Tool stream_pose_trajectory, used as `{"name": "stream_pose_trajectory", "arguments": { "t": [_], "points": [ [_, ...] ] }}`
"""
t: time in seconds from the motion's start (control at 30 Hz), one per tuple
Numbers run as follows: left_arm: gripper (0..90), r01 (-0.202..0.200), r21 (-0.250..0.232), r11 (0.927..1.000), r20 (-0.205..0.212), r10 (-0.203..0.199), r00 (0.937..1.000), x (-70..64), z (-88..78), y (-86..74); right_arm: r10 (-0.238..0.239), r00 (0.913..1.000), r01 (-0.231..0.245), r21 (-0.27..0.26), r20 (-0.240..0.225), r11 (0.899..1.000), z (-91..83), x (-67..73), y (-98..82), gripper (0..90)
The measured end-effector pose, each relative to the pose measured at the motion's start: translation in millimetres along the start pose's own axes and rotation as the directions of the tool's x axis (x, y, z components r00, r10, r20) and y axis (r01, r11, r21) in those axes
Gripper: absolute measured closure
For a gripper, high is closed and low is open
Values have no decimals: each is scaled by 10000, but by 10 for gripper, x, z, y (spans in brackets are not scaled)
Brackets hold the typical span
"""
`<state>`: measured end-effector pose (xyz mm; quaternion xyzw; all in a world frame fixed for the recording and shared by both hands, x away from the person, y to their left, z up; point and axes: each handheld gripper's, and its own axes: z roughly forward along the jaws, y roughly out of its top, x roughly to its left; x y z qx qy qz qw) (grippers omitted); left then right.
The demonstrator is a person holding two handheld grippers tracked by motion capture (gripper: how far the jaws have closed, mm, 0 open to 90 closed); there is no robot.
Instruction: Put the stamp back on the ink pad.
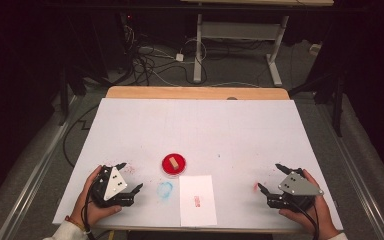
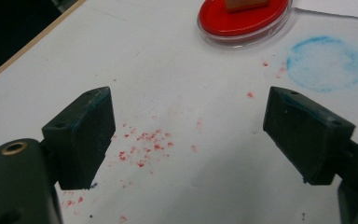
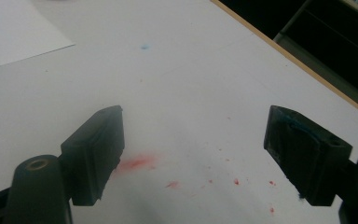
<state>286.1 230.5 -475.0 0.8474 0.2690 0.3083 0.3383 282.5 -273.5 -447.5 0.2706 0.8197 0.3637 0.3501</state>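
Note:
A round red ink pad (image 1: 174,164) in a clear dish sits near the table's front middle, with a small wooden stamp block (image 1: 173,162) resting on it. The pad (image 2: 243,17) appears again at the top of the left gripper view. Just in front lies a white paper sheet (image 1: 197,200) bearing a small red stamp mark (image 1: 197,201). My left gripper (image 1: 129,176) rests at the front left, open and empty, jaws wide apart. At the front right my right gripper (image 1: 272,177) is open too, holding nothing.
A blue ink ring (image 1: 164,189) stains the white table cover (image 1: 195,130) between the left gripper and the paper. Red ink specks (image 2: 142,144) lie under the left jaws, and a red smear (image 3: 137,163) under the right ones. The wooden table edge (image 1: 195,93) runs along the back.

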Motion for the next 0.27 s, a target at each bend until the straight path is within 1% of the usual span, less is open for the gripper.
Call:
{"name": "stream_pose_trajectory", "arguments": {
  "t": [0.1,0.27],
  "points": [
    [167,34,-12,10000,-24,-35,10000,1,5,9,18,10000,-19,-11,-96,10000,-9,2,-3,206],
    [167,69,14,10000,-13,-69,10000,2,16,10,14,10000,-14,-33,-61,10000,-4,-10,2,206]
  ]
}}
